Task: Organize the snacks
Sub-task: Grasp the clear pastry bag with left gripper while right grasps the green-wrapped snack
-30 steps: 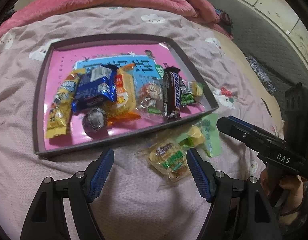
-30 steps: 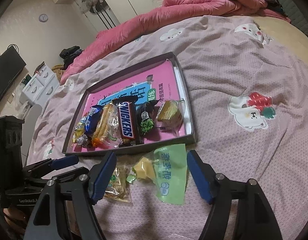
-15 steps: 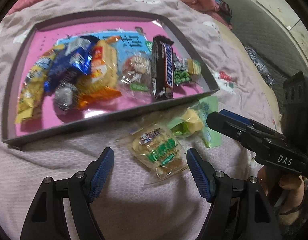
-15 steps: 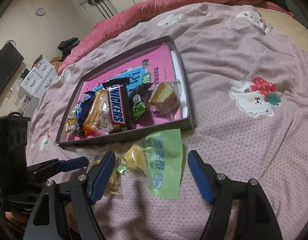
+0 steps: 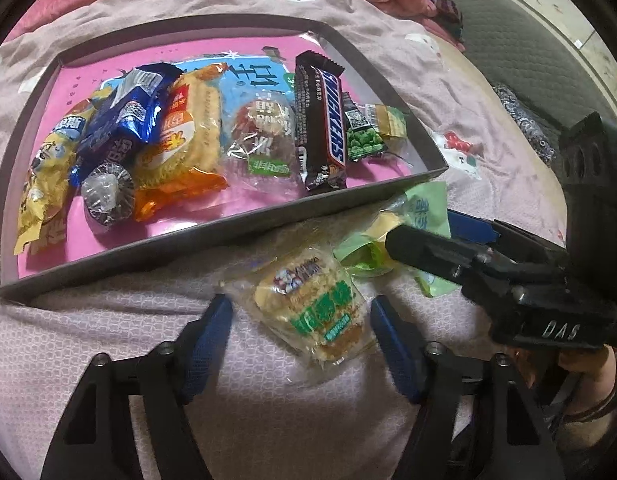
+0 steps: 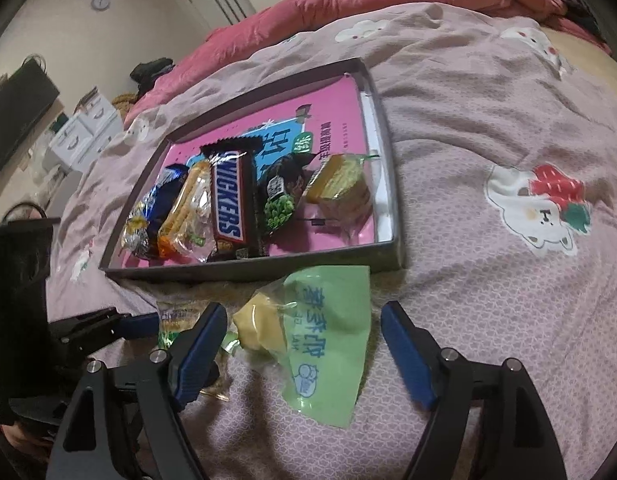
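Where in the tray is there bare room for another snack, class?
The tray's far pink strip, behind the snacks, is bare, and so is the near right corner beside the wrapped cake. The left half is crowded, wrappers overlapping around the Snickers bar.

Both wrist views look steeply down, close, sharing the tray (image 5: 236, 226) (image 6: 244, 270).

The right gripper (image 6: 304, 344) hangs low over the bedspread (image 6: 488, 128), and its jaws have just been opening. A green packet (image 6: 328, 336) lies between them, touched by neither pad. Just behind it stands a tray (image 6: 252, 270) holding a chocolate bar (image 6: 228, 200) and other snacks. The left gripper (image 6: 120, 326) reaches in from the left.
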